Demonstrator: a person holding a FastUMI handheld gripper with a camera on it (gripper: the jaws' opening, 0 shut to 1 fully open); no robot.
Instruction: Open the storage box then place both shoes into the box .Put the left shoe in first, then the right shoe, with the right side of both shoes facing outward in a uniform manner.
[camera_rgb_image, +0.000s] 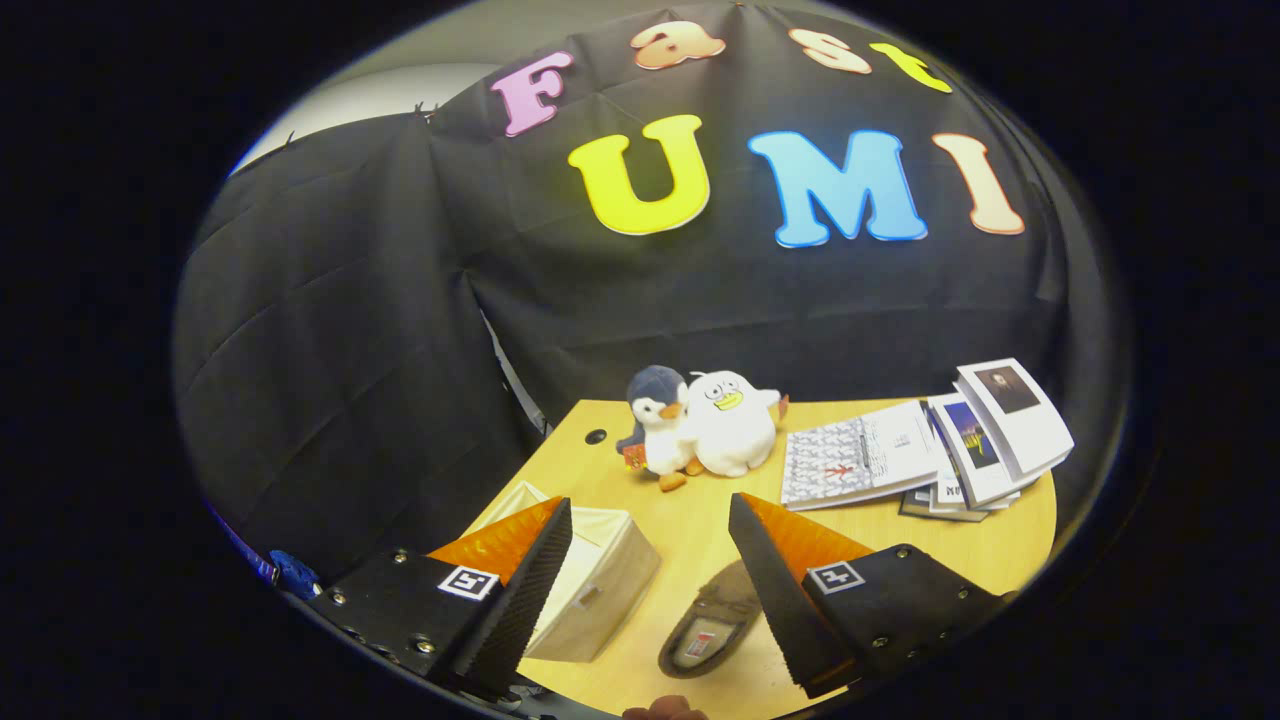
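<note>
A wooden table (700, 520) fills the near ground. At the near left stands a cream box (600, 575), partly behind the left finger. A shoe (712, 625) lies just right of it, between the fingers. The gripper (650, 540) hovers spread, empty. Far off sit two plush penguins (700, 420) and some books (930, 450). Judged: opening the box comes first. Bare wood surrounds the shoe; the table's near edge is close.

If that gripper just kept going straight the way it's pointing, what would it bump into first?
Probably the two plush penguins at the table's far side. The gripper is open, holding nothing, and bare wooden table lies ahead of it. The box and shoe sit lower, likely beneath its path; depth is uncertain.
</note>
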